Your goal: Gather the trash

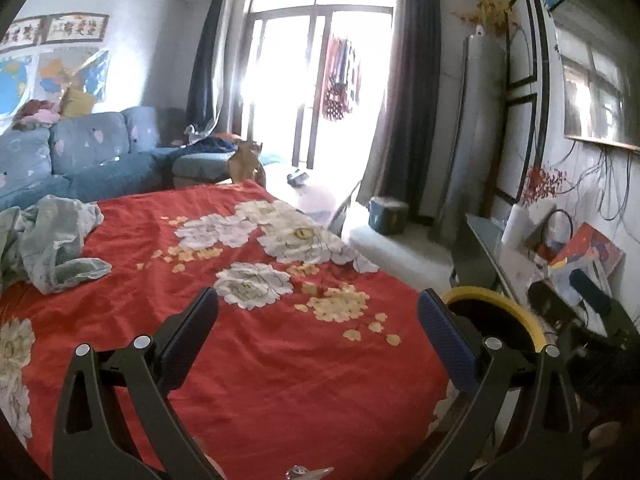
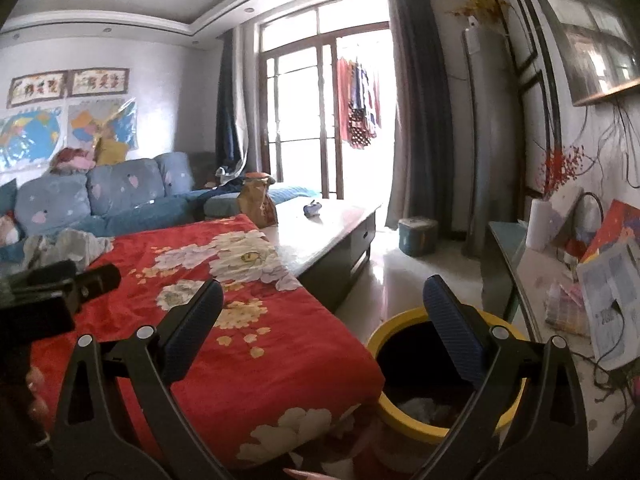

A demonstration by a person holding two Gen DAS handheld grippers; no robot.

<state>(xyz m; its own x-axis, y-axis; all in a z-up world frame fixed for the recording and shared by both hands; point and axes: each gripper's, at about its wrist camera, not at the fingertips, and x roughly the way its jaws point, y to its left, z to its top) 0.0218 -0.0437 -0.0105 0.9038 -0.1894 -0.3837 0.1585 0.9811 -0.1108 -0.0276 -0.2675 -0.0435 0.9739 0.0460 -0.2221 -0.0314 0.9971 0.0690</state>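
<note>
Left gripper (image 1: 318, 308) spread wide, empty, above the red floral cloth (image 1: 248, 360). Right gripper (image 2: 322, 298) likewise spread, holding nothing, over that cloth's right edge. Yellow-rimmed bin (image 2: 404, 420) just right of the cloth (pale crumpled trash (image 2: 420, 406) inside).

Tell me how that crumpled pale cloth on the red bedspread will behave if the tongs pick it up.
The pale cloth looks thin and rumpled, so it will probably hang limp and trail folds. It likely weighs little. A single pinch may lift only one layer, dragging the rest across the red bedspread.
</note>
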